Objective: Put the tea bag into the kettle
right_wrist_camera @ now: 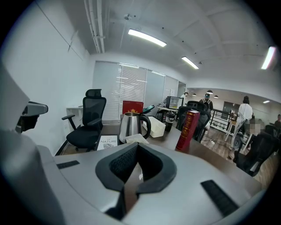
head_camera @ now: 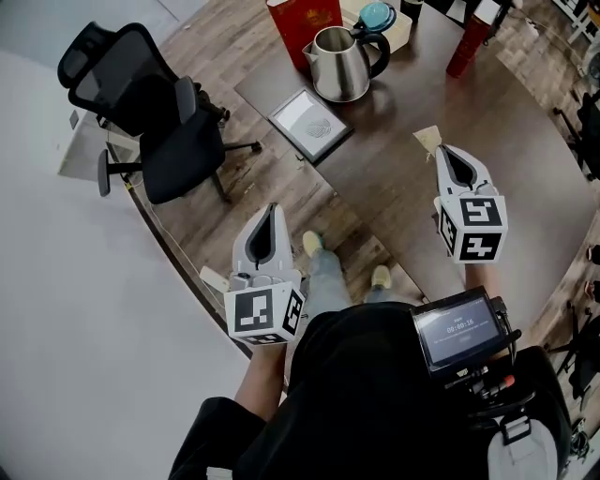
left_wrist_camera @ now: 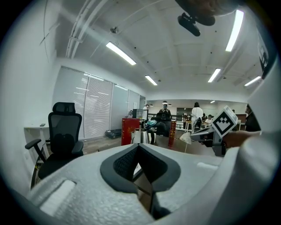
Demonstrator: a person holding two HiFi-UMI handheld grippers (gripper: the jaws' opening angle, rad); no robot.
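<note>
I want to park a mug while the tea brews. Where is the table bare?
Free: the broad bare stretch of table between the booklet, the kettle and the near edge, and rightwards in front of the tall red box. Crowded: the far end, where kettle, red carton and white box stand close together.

A wood-plank floor [head_camera: 253, 187] runs beneath a dark brown worktop [head_camera: 394, 178] with a curved edge, and a black mesh-backed office chair [head_camera: 150, 103] stands on the planks near a plain white wall [left_wrist_camera: 30, 88]. Along the far side, tall windows covered with pale blinds [right_wrist_camera: 127, 85] let in daylight, and a small white desk [right_wrist_camera: 72, 110] sits against the wall beside them. Long strip lights [right_wrist_camera: 147, 38] glow on the white ceiling [left_wrist_camera: 175, 52], pipes [right_wrist_camera: 94, 26] run overhead, and farther back a dark railing [right_wrist_camera: 219, 121] borders an open office area where people [left_wrist_camera: 196, 112] stand.
</note>
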